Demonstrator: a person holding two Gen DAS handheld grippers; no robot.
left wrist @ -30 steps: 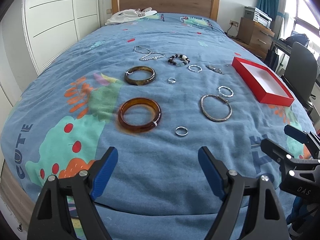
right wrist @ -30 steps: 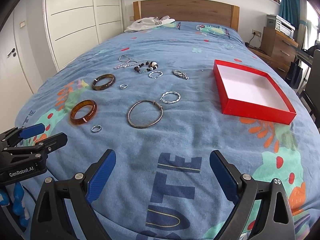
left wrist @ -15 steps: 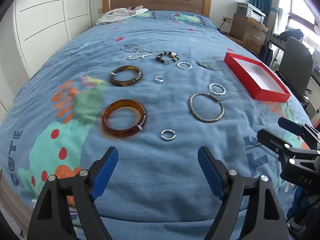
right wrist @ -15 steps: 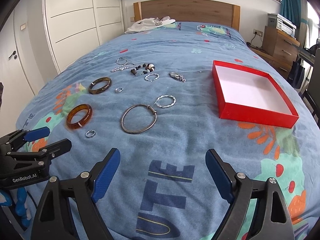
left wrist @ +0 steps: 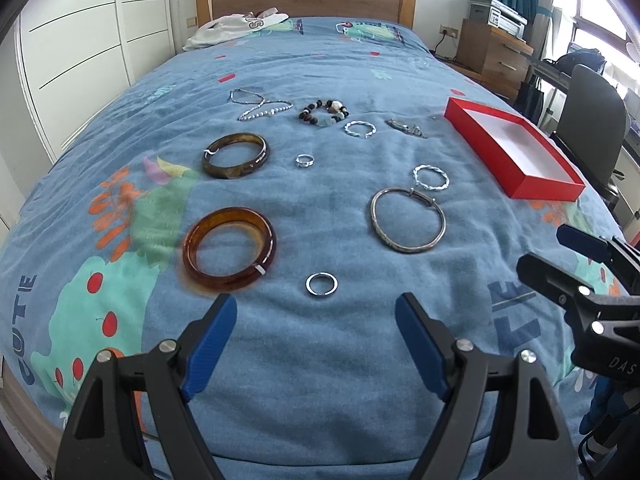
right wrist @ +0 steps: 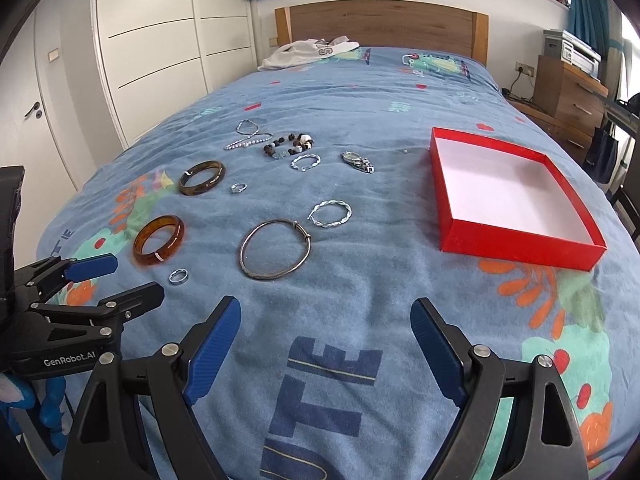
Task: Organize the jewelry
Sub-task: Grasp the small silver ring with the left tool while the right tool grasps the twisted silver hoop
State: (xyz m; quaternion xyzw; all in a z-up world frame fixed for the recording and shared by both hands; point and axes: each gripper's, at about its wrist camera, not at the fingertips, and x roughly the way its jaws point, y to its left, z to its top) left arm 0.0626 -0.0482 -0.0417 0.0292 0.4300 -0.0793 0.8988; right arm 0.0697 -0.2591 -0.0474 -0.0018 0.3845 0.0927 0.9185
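Note:
Jewelry lies spread on a blue bedspread. An amber bangle [left wrist: 229, 249] and a small silver ring [left wrist: 321, 283] lie just ahead of my open, empty left gripper [left wrist: 316, 320]. A large silver bangle [left wrist: 407, 220], a twisted silver bracelet [left wrist: 431, 177], a dark brown bangle [left wrist: 235, 155], a small ring [left wrist: 305, 160], a bead bracelet [left wrist: 323, 111] and a chain necklace [left wrist: 256, 104] lie farther off. An empty red box [right wrist: 508, 196] sits at the right. My right gripper [right wrist: 326, 322] is open and empty, short of the large silver bangle [right wrist: 275, 249].
White clothing [right wrist: 308, 53] lies by the wooden headboard [right wrist: 380, 20]. A wooden nightstand [right wrist: 572, 92] and a dark chair [left wrist: 592, 120] stand right of the bed. White wardrobe doors [right wrist: 140, 60] line the left. A watch-like piece [right wrist: 357, 161] lies near the box.
Both grippers have moved forward over the bed, toward the jewelry. The ring and amber bangle now sit closer to my left gripper. Both stay open.

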